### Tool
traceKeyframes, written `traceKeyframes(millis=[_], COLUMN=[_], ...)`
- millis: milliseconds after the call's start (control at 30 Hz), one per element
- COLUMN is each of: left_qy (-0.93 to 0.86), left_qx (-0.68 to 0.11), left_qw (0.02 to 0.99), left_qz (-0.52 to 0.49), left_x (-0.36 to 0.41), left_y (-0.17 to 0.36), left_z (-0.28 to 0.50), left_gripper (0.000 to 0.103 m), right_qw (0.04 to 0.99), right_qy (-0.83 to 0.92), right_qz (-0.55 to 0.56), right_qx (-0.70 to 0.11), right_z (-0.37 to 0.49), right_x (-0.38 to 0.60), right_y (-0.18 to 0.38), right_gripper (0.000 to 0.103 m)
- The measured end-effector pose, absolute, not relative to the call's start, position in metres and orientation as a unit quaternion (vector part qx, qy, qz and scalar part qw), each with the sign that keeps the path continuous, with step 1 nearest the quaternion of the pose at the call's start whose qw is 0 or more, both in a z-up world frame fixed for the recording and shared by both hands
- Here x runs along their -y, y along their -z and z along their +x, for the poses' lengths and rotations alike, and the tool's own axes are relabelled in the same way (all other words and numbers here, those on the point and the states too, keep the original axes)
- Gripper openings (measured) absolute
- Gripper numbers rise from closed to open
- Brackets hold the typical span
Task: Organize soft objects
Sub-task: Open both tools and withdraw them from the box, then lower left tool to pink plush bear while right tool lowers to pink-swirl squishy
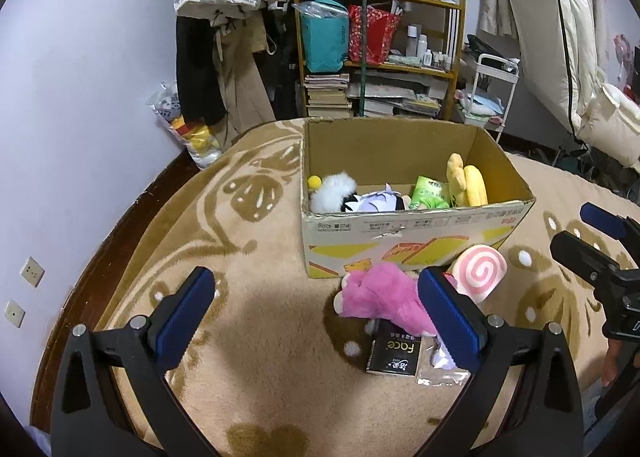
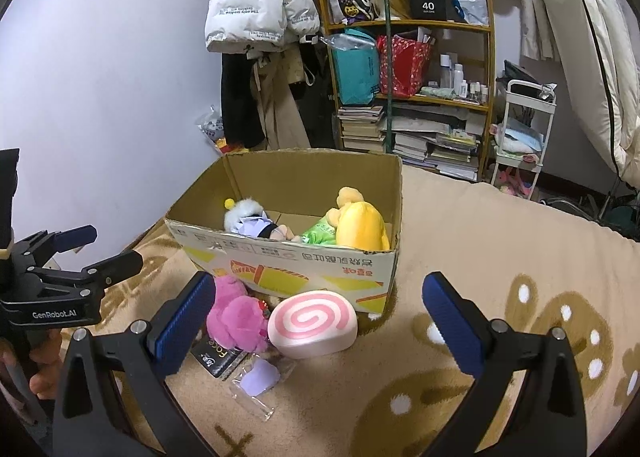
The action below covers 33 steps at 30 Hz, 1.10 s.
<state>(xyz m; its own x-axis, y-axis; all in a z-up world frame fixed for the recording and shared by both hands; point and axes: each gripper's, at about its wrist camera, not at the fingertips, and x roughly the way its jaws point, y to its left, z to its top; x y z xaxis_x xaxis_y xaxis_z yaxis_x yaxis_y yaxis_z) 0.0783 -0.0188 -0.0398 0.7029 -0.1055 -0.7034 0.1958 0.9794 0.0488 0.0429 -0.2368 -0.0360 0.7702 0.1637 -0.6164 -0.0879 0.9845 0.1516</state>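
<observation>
An open cardboard box (image 1: 420, 235) (image 2: 288, 257) stands on the beige blanket, holding a yellow plush (image 2: 360, 227), a green packet (image 2: 320, 233) and a white-haired doll (image 2: 250, 217). In front of it lie a pink plush (image 1: 384, 295) (image 2: 236, 317) and a pink swirl cushion (image 1: 478, 271) (image 2: 312, 323). My left gripper (image 1: 316, 311) is open and empty, its right pad beside the pink plush. My right gripper (image 2: 320, 321) is open above the swirl cushion, holding nothing. Each view shows the other gripper (image 1: 588, 233) (image 2: 98, 247) at its edge.
A black "Face" packet (image 1: 394, 353) (image 2: 218, 355) and a clear bag with a lilac item (image 2: 260, 379) lie near the plush. Behind stand a cluttered bookshelf (image 1: 380, 37), hanging coats (image 2: 256, 1), a white cart (image 2: 524, 125) and a leaning mattress (image 1: 560, 37).
</observation>
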Motion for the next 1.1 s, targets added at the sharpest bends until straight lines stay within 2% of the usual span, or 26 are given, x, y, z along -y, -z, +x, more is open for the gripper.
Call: traceKeyframes(millis=[367,1100], left_qy=[0.125,0.197], left_qx=[-0.396,-0.420], left_qw=[0.908,0.874], left_qz=[0.064,0.146], left_x=[0.036,0.095], left_y=[0.058,0.106], left_z=[0.087,0.093], left_gripper=[0.101,0.101], right_qw=[0.926,0.891], right_qy=[-0.062,-0.046], right_qz=[0.080,0.142], right_qx=[-0.362,-0.428], right_z=[0.063,0.096], right_x=[0.241,0.257], right_y=[0.058,0.106], right_gripper=[0.103,0.103])
